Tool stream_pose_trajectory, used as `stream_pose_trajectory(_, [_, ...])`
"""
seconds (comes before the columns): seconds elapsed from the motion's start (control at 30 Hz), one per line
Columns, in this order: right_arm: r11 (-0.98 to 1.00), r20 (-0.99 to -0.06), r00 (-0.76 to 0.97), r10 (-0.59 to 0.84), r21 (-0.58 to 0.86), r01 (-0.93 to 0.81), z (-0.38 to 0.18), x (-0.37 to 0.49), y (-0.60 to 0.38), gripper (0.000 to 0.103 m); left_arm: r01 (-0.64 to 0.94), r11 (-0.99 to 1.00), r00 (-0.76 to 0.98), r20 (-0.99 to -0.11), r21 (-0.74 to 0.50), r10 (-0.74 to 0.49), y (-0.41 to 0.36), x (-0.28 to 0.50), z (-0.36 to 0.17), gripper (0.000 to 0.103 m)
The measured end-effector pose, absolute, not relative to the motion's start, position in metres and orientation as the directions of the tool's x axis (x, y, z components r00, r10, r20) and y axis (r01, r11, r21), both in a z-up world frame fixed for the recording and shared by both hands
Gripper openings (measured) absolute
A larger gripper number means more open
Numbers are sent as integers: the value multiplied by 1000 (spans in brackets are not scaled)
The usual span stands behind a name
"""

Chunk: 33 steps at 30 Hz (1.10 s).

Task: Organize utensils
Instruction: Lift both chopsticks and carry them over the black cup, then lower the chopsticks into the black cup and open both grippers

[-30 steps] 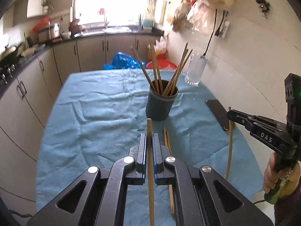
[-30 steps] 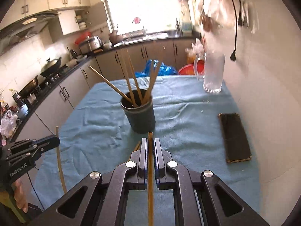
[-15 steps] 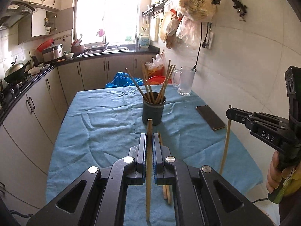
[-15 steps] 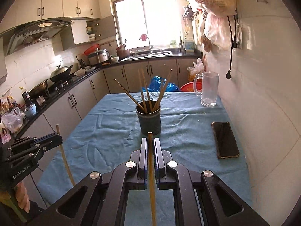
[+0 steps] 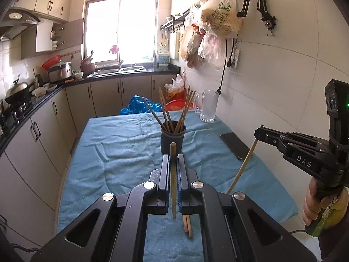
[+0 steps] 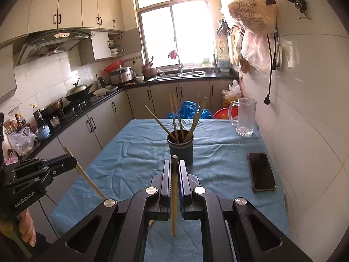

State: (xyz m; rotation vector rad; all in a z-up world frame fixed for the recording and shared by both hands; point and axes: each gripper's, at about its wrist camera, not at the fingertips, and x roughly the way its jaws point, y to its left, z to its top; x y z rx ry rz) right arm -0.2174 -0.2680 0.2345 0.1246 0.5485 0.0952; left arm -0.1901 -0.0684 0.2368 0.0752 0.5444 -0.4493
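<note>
A dark cup holding several wooden chopsticks stands mid-table; it also shows in the right wrist view. My left gripper is shut on one chopstick, held above the table's near end. My right gripper is shut on another chopstick, also raised. The right gripper shows in the left wrist view with its chopstick hanging down. The left gripper shows in the right wrist view. Two loose chopsticks lie on the cloth under the left gripper.
A blue cloth covers the table. A black phone lies at the right edge, a glass mug at the far right corner. A tiled wall runs along the right, kitchen cabinets along the left.
Both grippers have risen and drawn back from the cup, each still holding its chopstick. The cup now looks smaller and farther away.
</note>
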Motion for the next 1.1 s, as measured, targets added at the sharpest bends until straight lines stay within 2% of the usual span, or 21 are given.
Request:
stream_pose_trajectory(0.53, [990,-464,879,113,132,-58,268,-171,-276,6,439,895,760,-501,-75,-414,-77,-128,275,5])
stream_pose_trajectory(1.1, [979,-381,919,105,202,-28,322,-63,-300,6,401,904,797,-428,-151,-425,-120,-7,339,5])
